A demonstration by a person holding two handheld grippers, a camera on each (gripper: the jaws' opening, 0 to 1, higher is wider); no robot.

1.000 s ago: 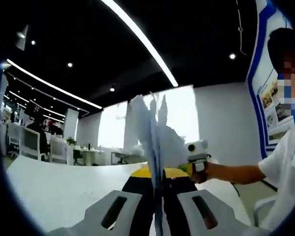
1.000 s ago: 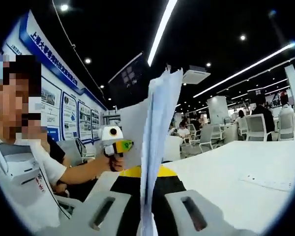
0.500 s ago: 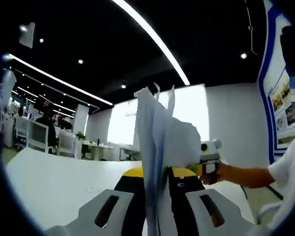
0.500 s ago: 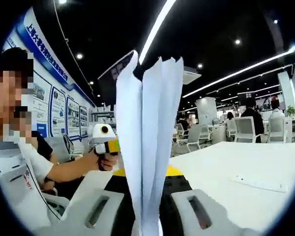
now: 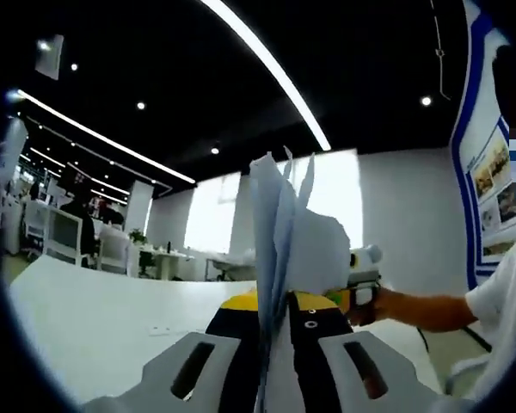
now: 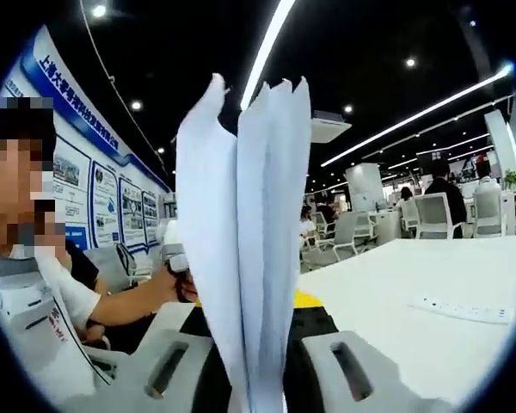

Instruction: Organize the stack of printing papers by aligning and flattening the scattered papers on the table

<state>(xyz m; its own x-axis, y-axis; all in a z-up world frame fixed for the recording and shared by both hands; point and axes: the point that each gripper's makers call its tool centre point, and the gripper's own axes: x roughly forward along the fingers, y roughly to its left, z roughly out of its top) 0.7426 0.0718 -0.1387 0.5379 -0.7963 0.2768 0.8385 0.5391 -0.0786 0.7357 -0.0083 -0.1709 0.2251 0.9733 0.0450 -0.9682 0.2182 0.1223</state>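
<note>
We see the white counter (image 6: 430,284) spreading behind the papers (image 6: 249,232), which stand upright on edge, long axis vertical, tops fanned apart. Our right gripper (image 6: 251,379) has its jaws clamped on the papers; our left gripper (image 5: 271,379) likewise pinches the papers (image 5: 284,258).

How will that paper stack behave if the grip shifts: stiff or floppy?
Probably floppy: the paper stack fans apart at its top edges, with one sheet curling away. Likely slippery between sheets, since their tops sit uneven. Pinched upright in the left gripper and right gripper, it seems light.
</note>
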